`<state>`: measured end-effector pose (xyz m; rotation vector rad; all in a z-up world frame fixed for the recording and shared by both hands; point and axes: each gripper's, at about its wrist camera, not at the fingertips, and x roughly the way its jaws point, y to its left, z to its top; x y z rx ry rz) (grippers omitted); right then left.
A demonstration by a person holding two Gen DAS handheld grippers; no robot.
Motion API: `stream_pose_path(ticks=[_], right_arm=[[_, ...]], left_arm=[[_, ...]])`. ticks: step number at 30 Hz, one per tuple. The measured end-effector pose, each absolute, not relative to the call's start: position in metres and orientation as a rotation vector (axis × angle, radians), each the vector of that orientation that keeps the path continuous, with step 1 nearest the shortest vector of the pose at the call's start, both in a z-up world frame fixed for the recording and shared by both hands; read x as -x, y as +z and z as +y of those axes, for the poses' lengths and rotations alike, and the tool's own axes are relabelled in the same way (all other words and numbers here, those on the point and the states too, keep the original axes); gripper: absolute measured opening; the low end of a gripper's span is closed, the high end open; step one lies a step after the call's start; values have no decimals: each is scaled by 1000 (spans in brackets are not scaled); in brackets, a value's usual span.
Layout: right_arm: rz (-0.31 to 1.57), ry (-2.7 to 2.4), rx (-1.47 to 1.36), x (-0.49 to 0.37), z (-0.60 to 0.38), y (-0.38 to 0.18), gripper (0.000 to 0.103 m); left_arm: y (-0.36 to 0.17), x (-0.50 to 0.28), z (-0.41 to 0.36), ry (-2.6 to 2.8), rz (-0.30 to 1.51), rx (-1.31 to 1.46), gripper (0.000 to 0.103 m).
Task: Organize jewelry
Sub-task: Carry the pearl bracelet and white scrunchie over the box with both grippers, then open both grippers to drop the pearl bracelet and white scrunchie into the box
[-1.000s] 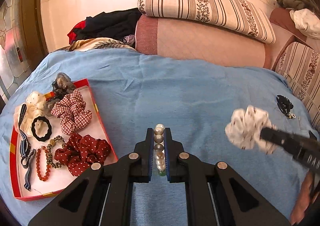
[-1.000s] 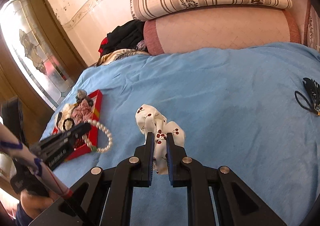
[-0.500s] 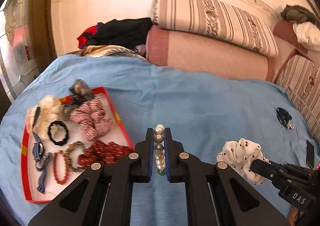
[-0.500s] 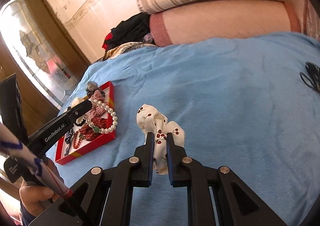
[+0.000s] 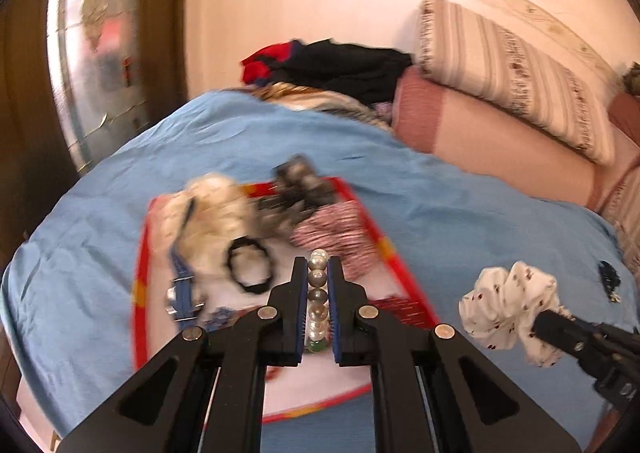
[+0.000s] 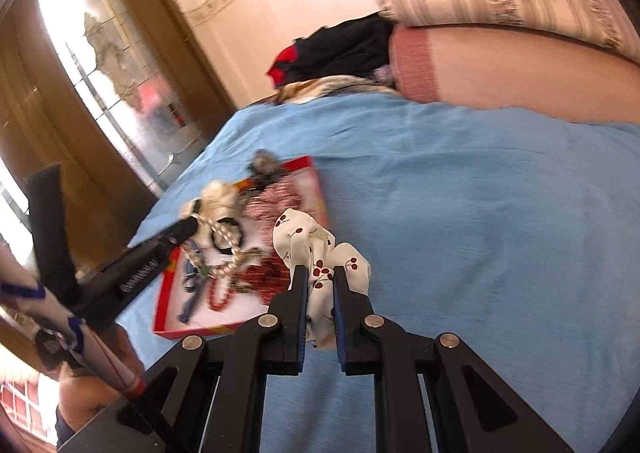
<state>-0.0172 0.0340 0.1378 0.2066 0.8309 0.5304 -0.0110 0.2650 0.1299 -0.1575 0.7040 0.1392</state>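
Lower centre of the left view, left gripper [image 5: 318,273] is pinching the pearl bracelet [image 5: 318,293] over the red tray [image 5: 404,273] — lower before releasing. Right gripper [image 6: 320,273] is clamping the cherry scrunchie [image 6: 308,241] — drop it on bare tray floor.

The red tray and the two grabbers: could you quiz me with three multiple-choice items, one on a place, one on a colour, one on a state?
1. Where does the red tray lie?
A. on the blue bedspread
B. on the striped pillow
C. on the floor

2. What colour is the print on the white scrunchie?
A. green
B. red
C. yellow

3. What is the left gripper doing?
A. standing open and empty
B. clamping a black hair tie
C. clamping a pearl bracelet

Answers:
1 A: blue bedspread shows all around the tray.
2 B: red cherries dot the cloth clamped in the right gripper.
3 C: the pearl bracelet sits in a row between its fingers.
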Motion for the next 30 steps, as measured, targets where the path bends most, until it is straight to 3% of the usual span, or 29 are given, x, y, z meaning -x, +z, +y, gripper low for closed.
stream_pose_path(ticks=[11,30], right_arm=[[921,656,-179,-1,124,111,13],[980,575,-96,-31,151,74,17]], left_arm=[[94,5,332,272,805,208,9],[69,-10,344,336,893,234,9]])
